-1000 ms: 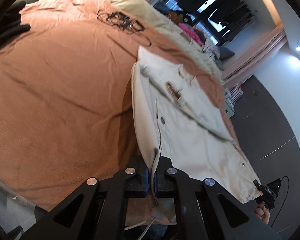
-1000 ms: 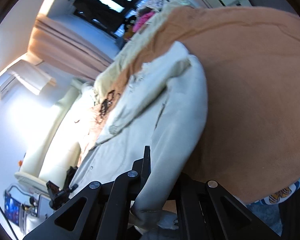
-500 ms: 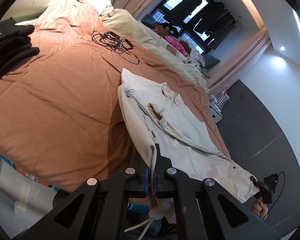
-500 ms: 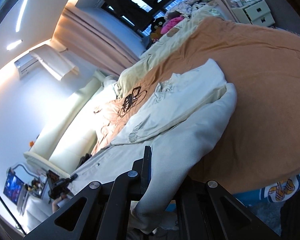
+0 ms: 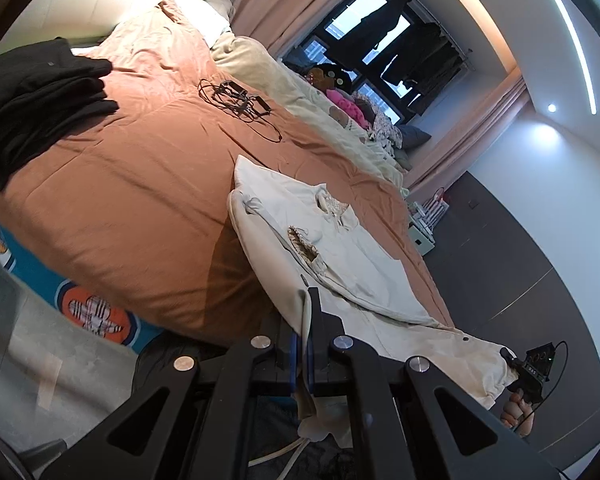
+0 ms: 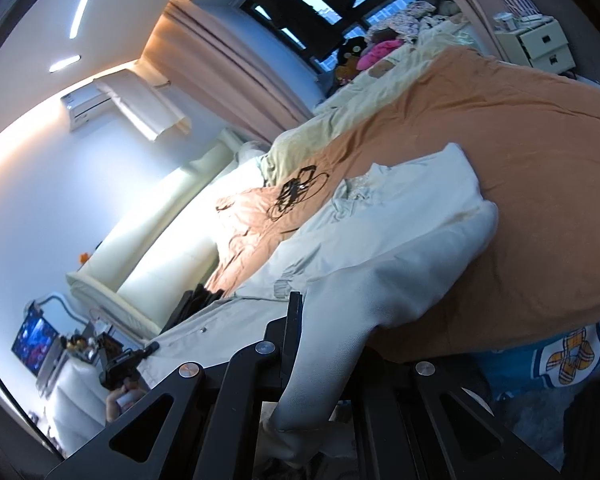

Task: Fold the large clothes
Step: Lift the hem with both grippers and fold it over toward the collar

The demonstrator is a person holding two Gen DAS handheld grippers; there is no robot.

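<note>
Both tongs, left tongs [image 5: 300, 354] and right tongs [image 6: 320, 344], pinch the soft cream jacket's [image 5: 352, 248] hem above the rust bedspread [image 5: 120, 184].

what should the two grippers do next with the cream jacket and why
Probably carry the held hem forward over the bed and lay it toward the collar. Both the left gripper and the right gripper are shut on the cream jacket at its near edge, which hangs off the orange duvet, while a sleeve already lies folded across the front.
</note>
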